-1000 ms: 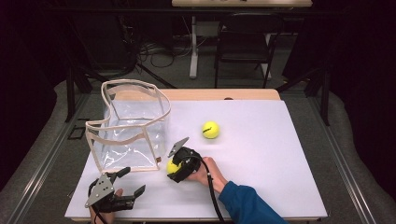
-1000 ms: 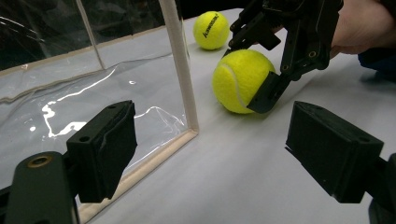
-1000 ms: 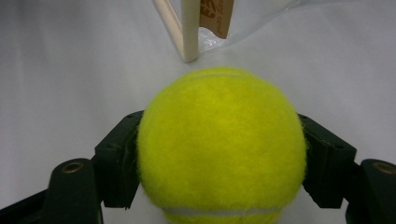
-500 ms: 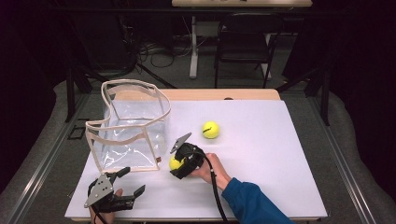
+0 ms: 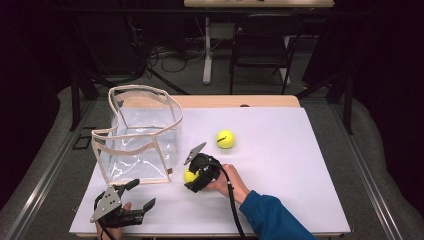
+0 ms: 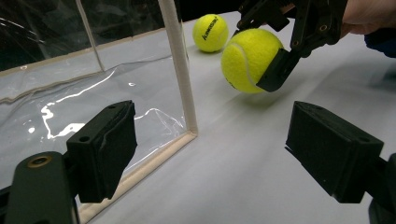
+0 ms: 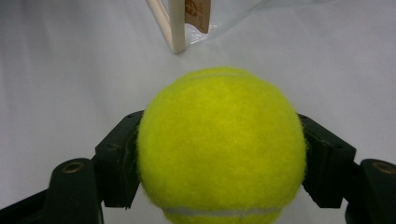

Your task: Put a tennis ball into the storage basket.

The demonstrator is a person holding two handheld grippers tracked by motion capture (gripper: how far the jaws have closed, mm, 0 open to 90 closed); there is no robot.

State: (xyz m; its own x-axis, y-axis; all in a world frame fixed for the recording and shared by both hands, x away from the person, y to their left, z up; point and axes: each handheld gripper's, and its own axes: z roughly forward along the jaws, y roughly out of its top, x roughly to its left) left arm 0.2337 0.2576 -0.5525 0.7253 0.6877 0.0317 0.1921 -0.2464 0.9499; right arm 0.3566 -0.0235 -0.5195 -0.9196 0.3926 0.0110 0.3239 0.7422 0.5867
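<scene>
A yellow tennis ball (image 5: 189, 175) sits between the jaws of my right gripper (image 5: 191, 178), which is shut on it just in front of the clear bag's near corner. In the right gripper view the ball (image 7: 219, 144) is squeezed by both pads of that gripper (image 7: 219, 161). The left gripper view shows the held ball (image 6: 250, 58) slightly off the white table. A second tennis ball (image 5: 225, 139) lies on the table farther back, also seen as the far ball (image 6: 211, 32). My left gripper (image 5: 142, 193) stands open near the front left edge, its jaws (image 6: 212, 154) wide apart with nothing between them.
A clear plastic bag (image 5: 135, 155) with beige trim stands open-topped at the table's left; its corner post (image 6: 180, 70) is close to the left gripper. The white table top (image 5: 300, 165) extends to the right. A chair and cables lie beyond the far edge.
My right gripper has shifted very slightly away and to the right with the ball still in it. The left gripper has stayed where it was.
</scene>
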